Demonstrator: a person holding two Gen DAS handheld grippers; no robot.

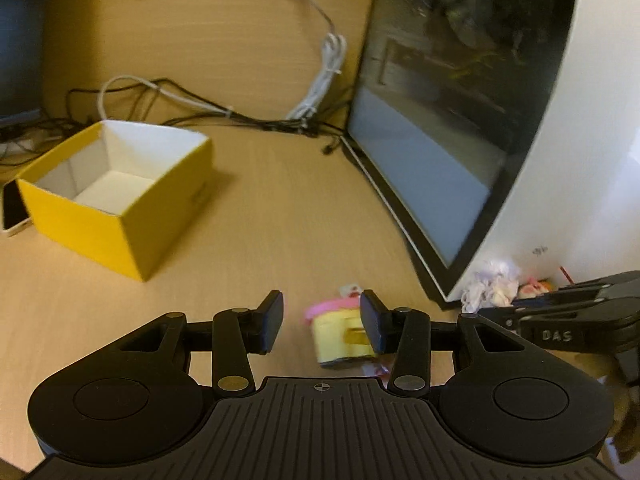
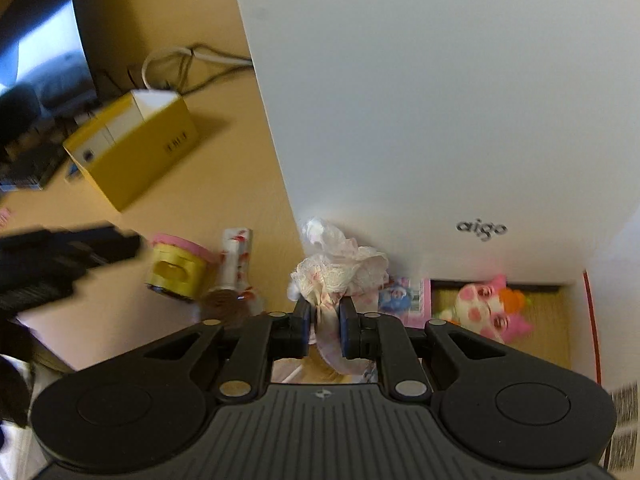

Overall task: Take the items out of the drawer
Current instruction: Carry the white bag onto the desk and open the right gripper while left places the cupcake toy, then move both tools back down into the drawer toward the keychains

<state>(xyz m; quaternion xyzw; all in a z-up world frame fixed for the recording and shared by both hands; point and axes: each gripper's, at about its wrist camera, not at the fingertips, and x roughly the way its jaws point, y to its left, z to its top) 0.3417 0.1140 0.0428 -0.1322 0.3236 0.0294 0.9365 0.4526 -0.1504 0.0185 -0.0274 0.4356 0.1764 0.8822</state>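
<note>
My right gripper (image 2: 326,316) is shut on a white lacy cloth (image 2: 340,268), which bunches up above the pads. It hangs just in front of a white case marked "aigo" (image 2: 440,100). Beyond it, a wooden drawer (image 2: 560,320) holds a pink and white plush toy (image 2: 492,308) and a pink card packet (image 2: 404,300). My left gripper (image 1: 322,320) stands open over the desk. A yellow tub with a pink lid (image 1: 344,332) lies between its fingers, close to the right pad, with a gap on the left. In the left wrist view the right gripper (image 1: 496,312) sits beside the cloth (image 1: 492,280).
An open yellow box (image 1: 116,196) stands on the wooden desk at the left. A dark monitor (image 1: 440,120) leans at the right, with cables (image 1: 320,80) behind it. A small bottle with a white and red wrapper (image 2: 236,276) lies beside the tub (image 2: 176,268).
</note>
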